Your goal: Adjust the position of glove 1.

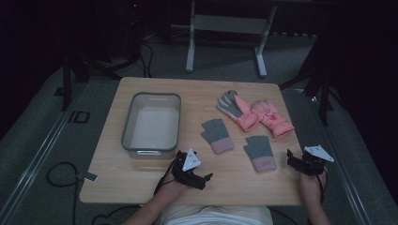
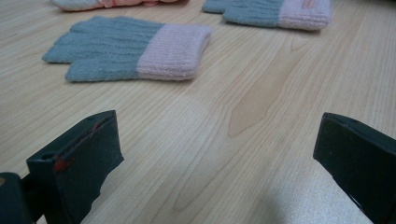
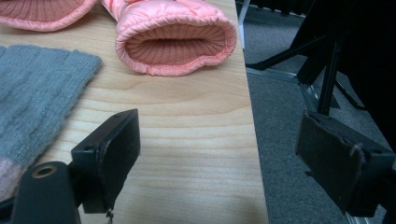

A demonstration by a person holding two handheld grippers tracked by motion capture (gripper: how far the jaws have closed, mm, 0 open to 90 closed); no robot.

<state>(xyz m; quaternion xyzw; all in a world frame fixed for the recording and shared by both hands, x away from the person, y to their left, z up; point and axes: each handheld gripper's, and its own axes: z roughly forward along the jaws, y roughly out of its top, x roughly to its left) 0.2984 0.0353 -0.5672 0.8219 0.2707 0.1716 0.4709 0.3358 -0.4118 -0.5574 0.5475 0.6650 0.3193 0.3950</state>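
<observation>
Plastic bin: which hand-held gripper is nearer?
Left. The left hand-held gripper sits just below the bin's near right corner; the right hand-held gripper is at the table's far right edge.

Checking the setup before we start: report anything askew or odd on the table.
Nothing damaged or spilled. The four gloves lie loose and unpaired: two pink padded gloves overlap at an angle, and the right one's cuff sits close to the table edge. The bin sits straight.
</observation>
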